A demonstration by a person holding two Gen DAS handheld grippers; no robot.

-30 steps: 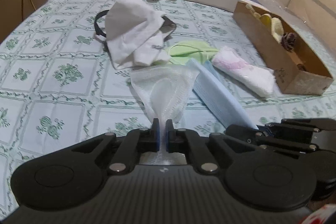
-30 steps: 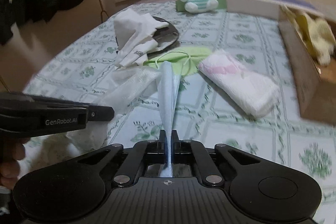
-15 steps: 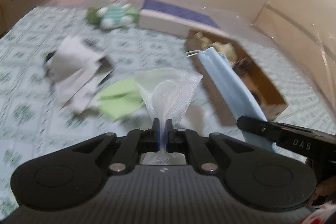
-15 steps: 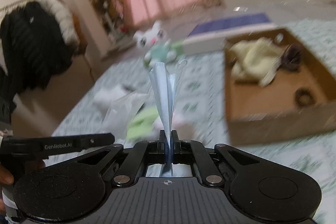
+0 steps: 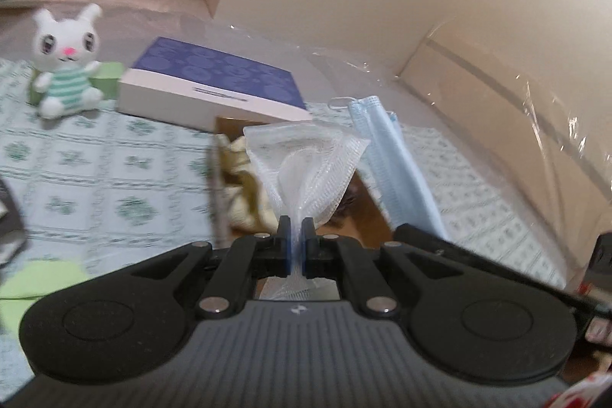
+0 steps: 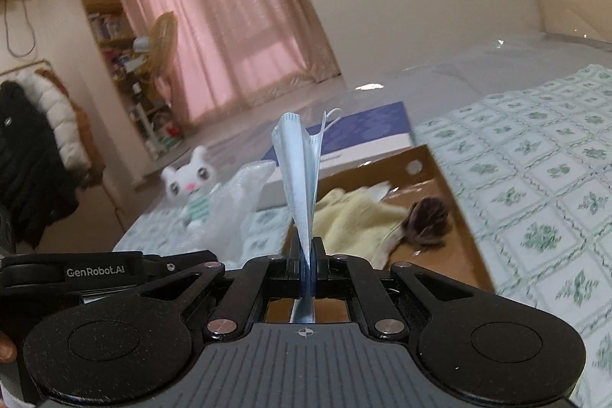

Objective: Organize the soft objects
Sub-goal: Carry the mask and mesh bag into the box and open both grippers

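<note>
My left gripper [image 5: 295, 226] is shut on a white mesh net cloth [image 5: 306, 163] and holds it in the air over the near end of the brown cardboard box [image 5: 220, 155]. My right gripper [image 6: 306, 247] is shut on a folded blue face mask [image 6: 300, 171], which stands up above the same box [image 6: 464, 243]. The mask also shows in the left wrist view [image 5: 394, 159], just right of the net. The box holds a yellow cloth [image 6: 355, 217] and a dark fuzzy item [image 6: 428, 217]. The left gripper's body shows at the left of the right wrist view [image 6: 95, 272].
A white plush bunny [image 5: 65, 64] sits at the far edge of the green-patterned bedspread [image 5: 95, 171], next to a purple-topped flat box [image 5: 214, 86]. A green cloth [image 5: 42, 282] lies at near left. A plastic-wrapped panel [image 5: 516, 125] stands to the right.
Both grippers have lifted off the bedspread and swung right, carrying the net and the mask from the pile to above the cardboard box. Both stay shut.
</note>
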